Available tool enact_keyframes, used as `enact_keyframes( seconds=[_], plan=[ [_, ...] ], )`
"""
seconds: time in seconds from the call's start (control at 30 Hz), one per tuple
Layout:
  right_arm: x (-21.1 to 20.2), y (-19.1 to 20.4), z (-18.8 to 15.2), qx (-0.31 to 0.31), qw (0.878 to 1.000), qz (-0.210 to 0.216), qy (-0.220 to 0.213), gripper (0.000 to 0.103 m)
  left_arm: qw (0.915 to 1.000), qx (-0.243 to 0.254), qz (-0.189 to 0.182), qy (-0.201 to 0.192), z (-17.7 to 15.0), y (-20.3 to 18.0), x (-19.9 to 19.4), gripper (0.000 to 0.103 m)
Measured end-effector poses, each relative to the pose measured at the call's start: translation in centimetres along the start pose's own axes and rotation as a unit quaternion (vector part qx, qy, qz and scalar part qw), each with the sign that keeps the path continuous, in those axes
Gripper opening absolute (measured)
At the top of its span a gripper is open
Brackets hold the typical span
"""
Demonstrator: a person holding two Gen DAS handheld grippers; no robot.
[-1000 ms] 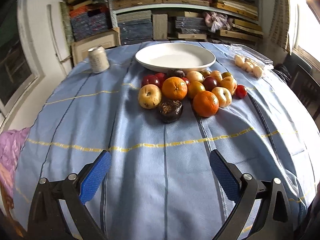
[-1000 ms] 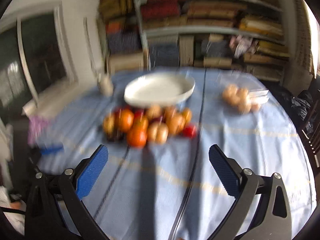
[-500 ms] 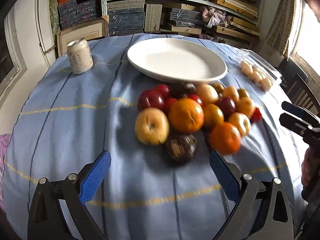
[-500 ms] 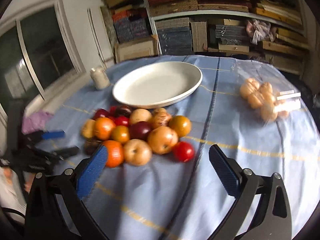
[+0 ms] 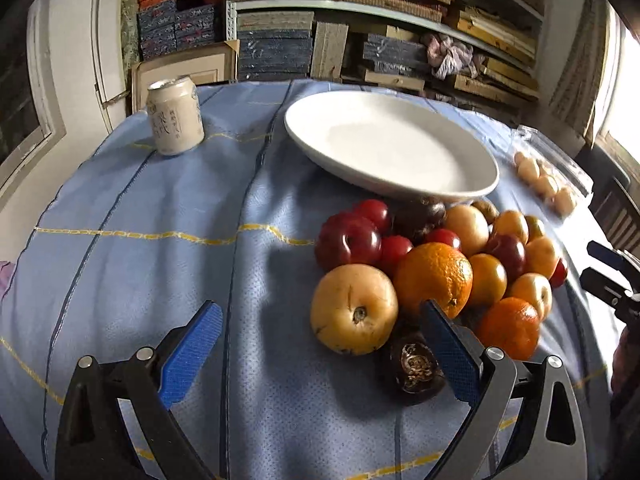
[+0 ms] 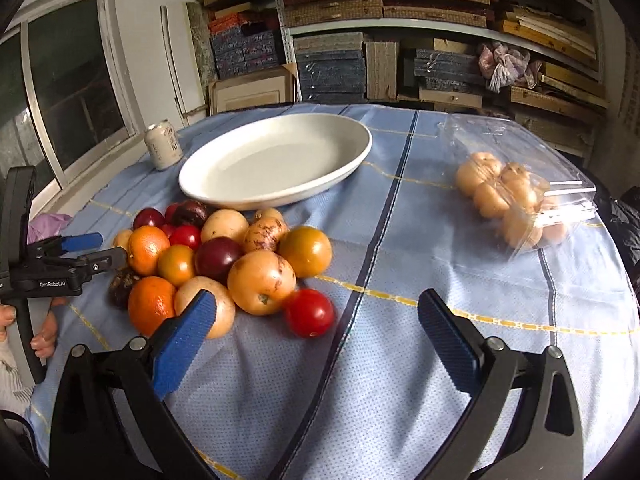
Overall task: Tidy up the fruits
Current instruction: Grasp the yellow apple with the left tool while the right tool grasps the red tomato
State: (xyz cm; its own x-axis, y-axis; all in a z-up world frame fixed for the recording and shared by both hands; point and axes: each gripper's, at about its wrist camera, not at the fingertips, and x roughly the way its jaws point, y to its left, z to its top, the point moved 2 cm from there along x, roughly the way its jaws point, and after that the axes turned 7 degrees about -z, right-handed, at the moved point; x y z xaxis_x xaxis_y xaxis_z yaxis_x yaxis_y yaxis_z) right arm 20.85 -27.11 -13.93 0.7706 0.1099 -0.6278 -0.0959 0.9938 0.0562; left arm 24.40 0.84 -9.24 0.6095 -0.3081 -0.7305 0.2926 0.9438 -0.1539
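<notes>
A heap of mixed fruit lies on the blue tablecloth in front of an empty white oval plate [image 5: 392,148], which also shows in the right wrist view [image 6: 276,160]. The heap holds a yellow apple [image 5: 354,312], oranges [image 5: 434,278], red apples [image 5: 348,242], tomatoes and a dark wrinkled fruit [image 5: 414,368]. My left gripper [image 5: 320,344] is open and empty, low at the heap's left side, its right finger beside the dark fruit. My right gripper [image 6: 316,340] is open and empty, just before a red tomato [image 6: 310,312] at the heap's right side.
A pale drink can [image 5: 175,117] stands at the back left. A clear plastic box of small tan fruits [image 6: 512,196] lies at the right. The round table's edge drops off on all sides. Stacked shelves and windows lie behind.
Both grippers have moved in toward the fruit heap, the left from the left side, the right from the right. Both stay open. The fruit has not moved.
</notes>
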Motion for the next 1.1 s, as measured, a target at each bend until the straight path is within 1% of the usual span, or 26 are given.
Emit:
enact_keyframes(
  seconds=[0.1,0.2,0.3,0.47,0.5,0.53,0.63,0.73,0.87,0.9,0.93,0.97,1.03,1.1],
  plan=[
    [-0.3,-0.1,0.0,0.004,1.0,0.002,-0.003,0.099,0.9996,-0.019,-0.016,0.01,0.1,0.8,0.5,0.1],
    [-0.1,-0.2,-0.1,0.009,1.0,0.003,0.002,0.099,0.9998,-0.022,-0.001,0.005,0.3,1.1,0.7,0.1],
    [0.1,-0.1,-0.3,0.013,1.0,0.008,0.01,0.099,0.9998,-0.004,0.017,-0.004,0.4,0.9,0.8,0.1],
    [0.3,-0.2,-0.2,0.012,1.0,-0.004,0.013,0.099,0.9993,0.021,0.032,-0.007,0.1,0.4,0.7,0.098],
    [0.4,-0.2,-0.3,0.011,1.0,-0.007,0.014,0.099,0.9994,0.018,0.03,-0.008,0.0,0.5,0.7,0.098],
    [0.5,-0.3,-0.3,0.01,1.0,-0.01,0.015,0.099,0.9996,0.013,0.024,-0.008,0.0,0.6,0.7,0.096],
    [0.7,-0.4,-0.2,0.013,1.0,-0.014,0.018,0.099,0.9997,0.006,0.021,-0.006,0.0,0.7,0.9,0.094],
    [0.7,-0.4,-0.3,0.013,1.0,-0.014,0.015,0.099,0.9993,0.023,0.028,0.0,0.0,0.2,1.2,0.092],
    [0.8,-0.3,-0.3,0.012,1.0,-0.01,0.017,0.099,0.9999,-0.007,0.003,0.014,0.3,1.1,1.8,0.091],
    [0.8,-0.3,-0.3,0.012,1.0,-0.01,0.018,0.099,0.9998,-0.009,-0.001,0.016,0.4,1.1,1.9,0.09],
    [0.9,-0.3,-0.3,0.013,1.0,-0.011,0.02,0.099,0.9999,-0.005,-0.005,0.015,0.4,1.0,1.9,0.085],
    [0.9,-0.4,-0.3,0.014,1.0,-0.012,0.021,0.099,0.9998,-0.003,-0.011,0.014,0.4,0.8,1.9,0.076],
    [1.0,-0.5,-0.3,0.015,1.0,-0.013,0.023,0.099,0.9997,0.006,-0.02,0.012,0.3,0.2,1.8,0.067],
    [1.1,-0.5,-0.3,0.017,0.999,-0.014,0.027,0.099,0.9996,0.009,-0.026,0.01,0.3,0.0,1.7,0.064]
  ],
)
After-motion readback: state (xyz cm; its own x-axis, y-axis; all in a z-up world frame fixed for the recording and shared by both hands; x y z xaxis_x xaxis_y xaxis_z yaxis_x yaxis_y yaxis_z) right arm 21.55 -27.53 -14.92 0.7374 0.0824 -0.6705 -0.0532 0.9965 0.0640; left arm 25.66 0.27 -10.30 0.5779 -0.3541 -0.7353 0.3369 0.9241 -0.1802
